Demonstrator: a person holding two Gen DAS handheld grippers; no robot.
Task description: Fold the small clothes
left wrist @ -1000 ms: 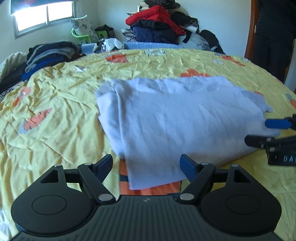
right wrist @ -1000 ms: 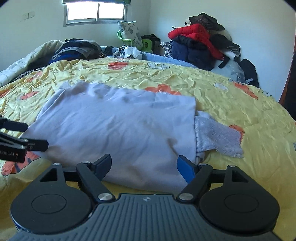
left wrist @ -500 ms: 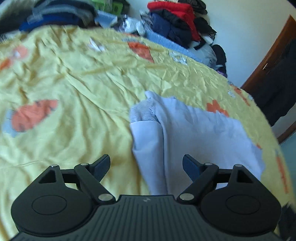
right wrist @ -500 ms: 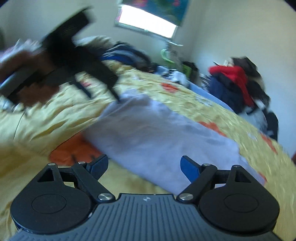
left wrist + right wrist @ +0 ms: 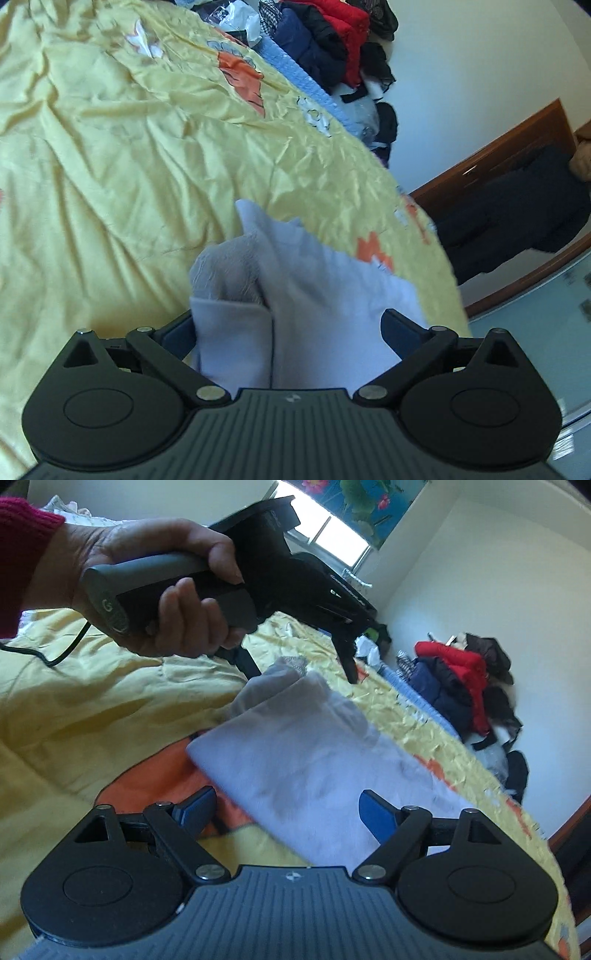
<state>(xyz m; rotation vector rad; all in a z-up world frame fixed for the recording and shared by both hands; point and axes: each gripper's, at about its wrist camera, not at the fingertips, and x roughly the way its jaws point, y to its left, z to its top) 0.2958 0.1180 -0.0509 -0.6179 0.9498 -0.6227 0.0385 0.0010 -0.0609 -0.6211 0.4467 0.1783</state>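
Note:
A pale lavender folded garment (image 5: 317, 295) lies on the yellow bedspread (image 5: 110, 166), with a grey fleecy part (image 5: 225, 273) sticking out at its end. My left gripper (image 5: 288, 332) is open, its jaws either side of the garment's near end. In the right wrist view the same garment (image 5: 306, 760) lies ahead and my right gripper (image 5: 286, 812) is open over its near edge. The left gripper (image 5: 303, 672) shows there too, held in a hand (image 5: 147, 590), open above the garment's far end.
A pile of red, navy and black clothes (image 5: 332, 40) sits at the bed's far edge by the white wall, and it also shows in the right wrist view (image 5: 465, 686). A wooden door frame (image 5: 498, 155) and dark hanging clothing (image 5: 517, 214) stand at the right. A window (image 5: 340, 535) is behind.
Both grippers swung round from the garment's long side towards its ends. The left gripper moved in close over the end with the grey part. Both stay open.

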